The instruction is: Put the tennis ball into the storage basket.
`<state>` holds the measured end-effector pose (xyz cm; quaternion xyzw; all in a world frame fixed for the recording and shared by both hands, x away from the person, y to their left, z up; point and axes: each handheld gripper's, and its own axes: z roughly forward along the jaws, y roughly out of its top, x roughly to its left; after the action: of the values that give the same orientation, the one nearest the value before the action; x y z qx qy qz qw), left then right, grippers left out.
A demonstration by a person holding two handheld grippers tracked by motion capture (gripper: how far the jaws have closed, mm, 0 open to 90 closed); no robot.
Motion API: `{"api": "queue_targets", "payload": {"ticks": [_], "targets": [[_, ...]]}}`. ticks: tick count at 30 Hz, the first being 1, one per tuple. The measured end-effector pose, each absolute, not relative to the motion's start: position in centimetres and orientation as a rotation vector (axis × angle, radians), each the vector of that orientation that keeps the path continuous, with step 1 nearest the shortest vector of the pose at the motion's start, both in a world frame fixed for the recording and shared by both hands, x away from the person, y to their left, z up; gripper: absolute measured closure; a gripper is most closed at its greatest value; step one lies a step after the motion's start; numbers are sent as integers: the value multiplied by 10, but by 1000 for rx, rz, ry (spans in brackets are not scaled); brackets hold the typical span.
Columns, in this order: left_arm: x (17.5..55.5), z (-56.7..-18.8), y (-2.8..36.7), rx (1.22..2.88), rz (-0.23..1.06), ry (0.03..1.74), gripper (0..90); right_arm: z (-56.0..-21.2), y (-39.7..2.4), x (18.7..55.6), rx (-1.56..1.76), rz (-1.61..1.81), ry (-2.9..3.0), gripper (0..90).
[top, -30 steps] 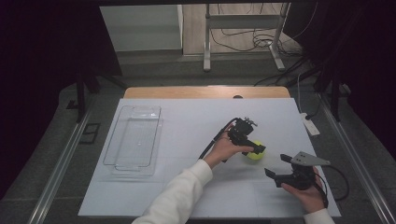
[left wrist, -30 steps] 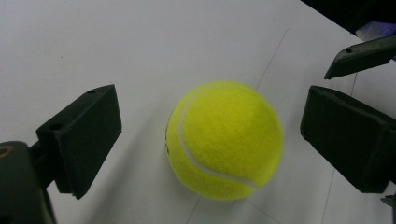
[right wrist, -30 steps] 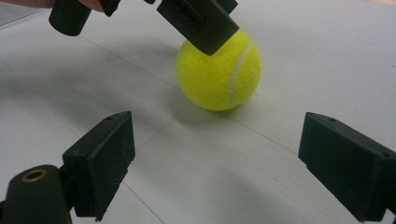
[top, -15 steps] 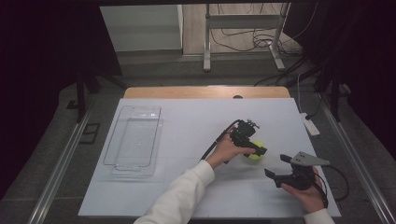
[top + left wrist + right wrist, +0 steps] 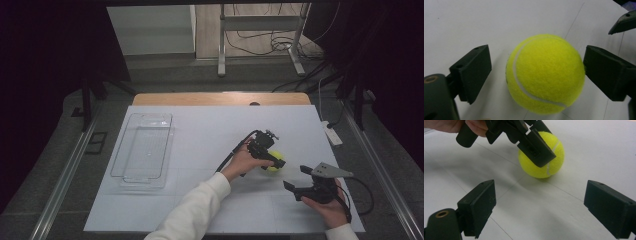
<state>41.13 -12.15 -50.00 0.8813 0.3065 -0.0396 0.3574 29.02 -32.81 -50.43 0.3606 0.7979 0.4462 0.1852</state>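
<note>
Left gripper: your jaws straddle the tennis ball, spread wide. A clear gap shows on the left side in the left gripper view; on the right the felt is at or just off the pad, and I cannot tell whether it touches. Nothing is gripped yet. From the high view the ball rests on the white table sheet, right of centre, with your left gripper angled down over it.

Well to the left, the clear tray sits empty on the sheet, far from the ball.

Risks, judged from this:
- The ball looks off-centre between the jaws. If you close now, the near pad likely meets it first and nudges it sideways; a round ball on a smooth sheet could roll out before the other pad arrives.
- Pads low on the curve may squeeze the ball upward and out; pads too high may pinch it down and forward. Aim for its widest line.
- Felt gives a little, so a light squeeze may slip during a lift.

Right gripper: jaws wide apart, holding nothing, hovering just above the sheet near the ball. In the high view it sits to the ball's right. If the ball escapes that way it could strike these jaws and deflect.
</note>
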Motion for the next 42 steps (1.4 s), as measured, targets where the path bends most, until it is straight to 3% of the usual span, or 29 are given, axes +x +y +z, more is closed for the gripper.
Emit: {"api": "queue_targets", "payload": {"ticks": [7, 42], "targets": [[410, -500, -122, 2283, -118, 768, 256, -504, -328, 290, 1016, 1255, 2246, 112], [398, -473, -107, 2264, -38, 734, 276, -504, -328, 290, 1022, 1252, 2246, 112]]}}
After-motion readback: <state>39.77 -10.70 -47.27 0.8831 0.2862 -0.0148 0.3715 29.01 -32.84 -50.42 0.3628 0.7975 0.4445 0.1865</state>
